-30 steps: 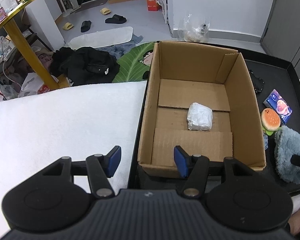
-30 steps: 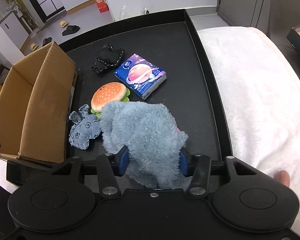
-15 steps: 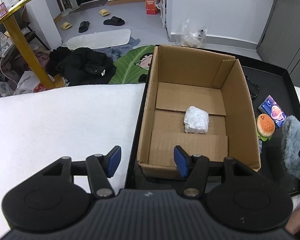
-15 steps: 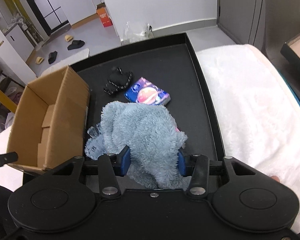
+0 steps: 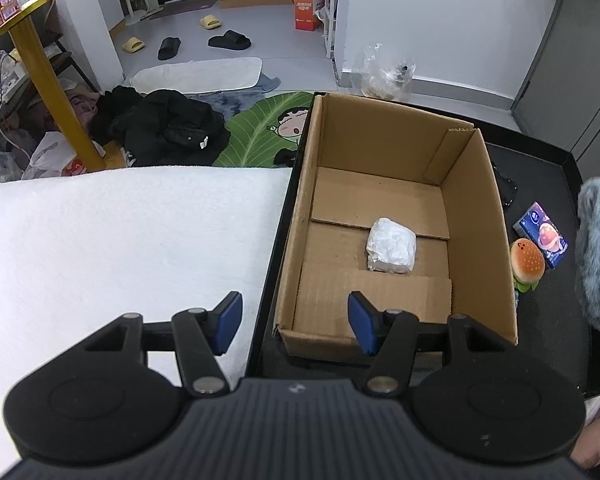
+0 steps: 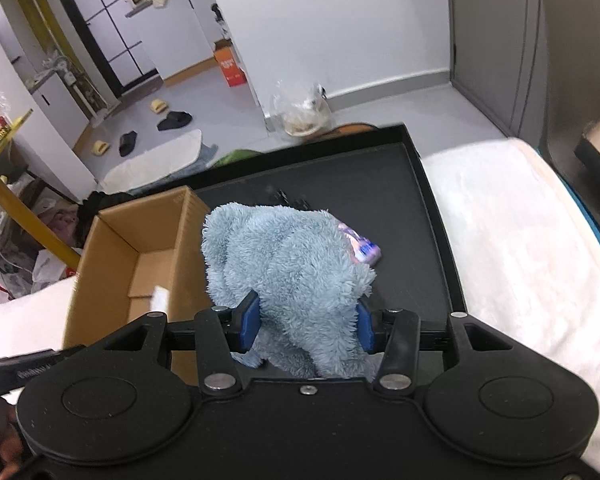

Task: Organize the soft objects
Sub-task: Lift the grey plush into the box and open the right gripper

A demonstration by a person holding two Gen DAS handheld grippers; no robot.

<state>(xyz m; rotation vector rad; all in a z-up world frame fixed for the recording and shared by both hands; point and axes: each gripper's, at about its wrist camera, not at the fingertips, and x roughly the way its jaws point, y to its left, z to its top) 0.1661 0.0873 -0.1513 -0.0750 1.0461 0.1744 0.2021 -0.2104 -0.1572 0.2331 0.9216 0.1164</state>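
Ahead of my left gripper (image 5: 295,322), whose blue pads stand wide apart with nothing between them, sits an open cardboard box (image 5: 392,216) on a black tray (image 5: 556,168). My right pad hangs over the box's near wall, my left pad over the white towel-covered counter (image 5: 120,232) beside the tray. A white wrapped bundle (image 5: 392,250) lies on the box floor, just beyond my right pad. Right of the box, on the tray, a burger plush (image 5: 528,262) touches a blue tissue pack (image 5: 543,235); at the far right edge of this view hangs a fluffy blue-grey plush (image 5: 598,248), lifted above the tray.

Seen from my right gripper (image 6: 307,322), the pads are pressed into that fluffy blue-grey plush (image 6: 288,264), pinching its lower part and holding it up. The cardboard box (image 6: 136,240) stands ahead and to my left, its wall just beside the plush, the white bundle (image 6: 160,300) blurred inside. Behind the plush, a corner of the tissue pack (image 6: 364,246) peeks out on the black tray (image 6: 432,216). White towelling (image 6: 520,240) covers the counter to my right.
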